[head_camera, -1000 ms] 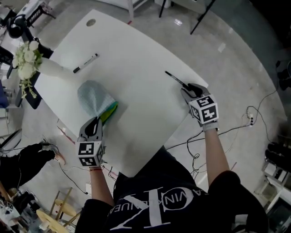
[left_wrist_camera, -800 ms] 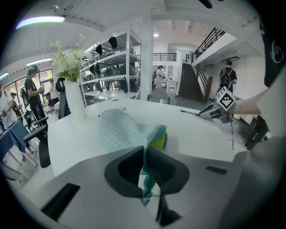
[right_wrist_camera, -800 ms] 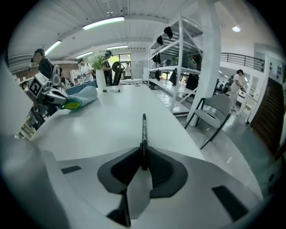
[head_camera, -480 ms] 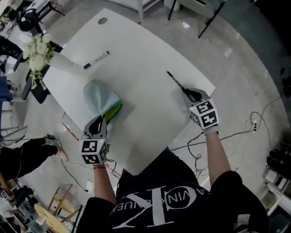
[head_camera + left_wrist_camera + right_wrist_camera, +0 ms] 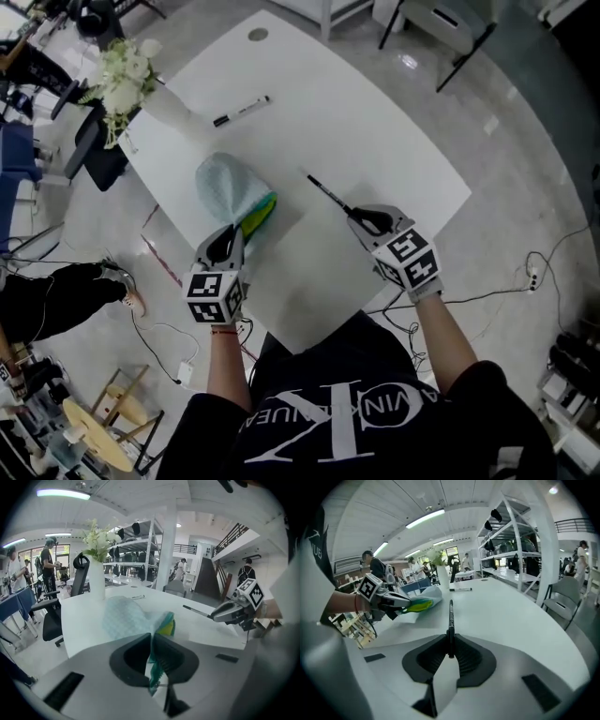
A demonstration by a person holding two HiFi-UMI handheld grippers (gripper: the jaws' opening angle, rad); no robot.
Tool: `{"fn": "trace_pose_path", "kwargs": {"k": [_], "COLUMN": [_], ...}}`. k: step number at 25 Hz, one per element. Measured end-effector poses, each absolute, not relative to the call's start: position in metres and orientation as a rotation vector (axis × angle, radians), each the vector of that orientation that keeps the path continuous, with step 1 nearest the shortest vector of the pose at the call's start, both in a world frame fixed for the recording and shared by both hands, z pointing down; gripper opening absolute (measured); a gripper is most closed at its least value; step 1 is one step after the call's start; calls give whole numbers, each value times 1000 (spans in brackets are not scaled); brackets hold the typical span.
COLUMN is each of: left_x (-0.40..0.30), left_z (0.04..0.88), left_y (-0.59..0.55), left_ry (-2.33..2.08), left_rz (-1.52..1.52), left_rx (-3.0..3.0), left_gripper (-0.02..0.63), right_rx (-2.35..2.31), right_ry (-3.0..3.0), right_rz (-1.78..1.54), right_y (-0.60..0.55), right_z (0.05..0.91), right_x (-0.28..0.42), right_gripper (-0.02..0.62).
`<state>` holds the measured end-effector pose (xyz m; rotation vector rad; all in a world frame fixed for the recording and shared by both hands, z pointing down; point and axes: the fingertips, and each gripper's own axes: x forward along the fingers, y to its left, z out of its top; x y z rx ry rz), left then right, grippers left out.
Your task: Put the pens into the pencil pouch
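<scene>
Black pen (image 5: 327, 193) held by its rear end in our right gripper (image 5: 362, 218), jaws just closed on it, near edge of pencil pouch (image 5: 223, 184) clamped in our left gripper (image 5: 226, 246), white table (image 5: 384, 150), marker (image 5: 241, 111) near flower vase (image 5: 159, 105), shelving beyond.

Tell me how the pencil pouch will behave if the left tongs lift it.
Probably floppy: the pencil pouch is thin cloth that folds and creases where the left tongs pinch its mouth. It likely sags and drags rather than lifting flat. It looks light, lying slack on the table, so a push may slide or bunch it.
</scene>
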<state>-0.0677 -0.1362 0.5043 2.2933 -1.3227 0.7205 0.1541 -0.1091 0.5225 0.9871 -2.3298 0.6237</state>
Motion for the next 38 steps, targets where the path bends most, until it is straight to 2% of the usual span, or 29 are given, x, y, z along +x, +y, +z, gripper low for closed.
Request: {"fn": "trace_pose_path", "kwargs": {"k": [7, 12, 29, 38], "left_x": [-79, -79, -52, -40], "left_z": [499, 495, 494, 483], "left_y": [-142, -144, -122, -112], "left_ry": [-1340, -1330, -1056, -952], "left_rz": [714, 690, 775, 633], "left_rx": [2302, 2316, 2505, 2525], "left_gripper": [29, 29, 29, 26], "right_rx": [741, 664, 643, 684], "right_ry": [-2397, -2397, -2274, -2312], "right_rz": [617, 637, 732, 798], "right_y": [-91, -79, -86, -100], "right_z": [514, 514, 522, 512], "right_x": [72, 41, 1, -15], "right_gripper": [66, 67, 67, 67]}}
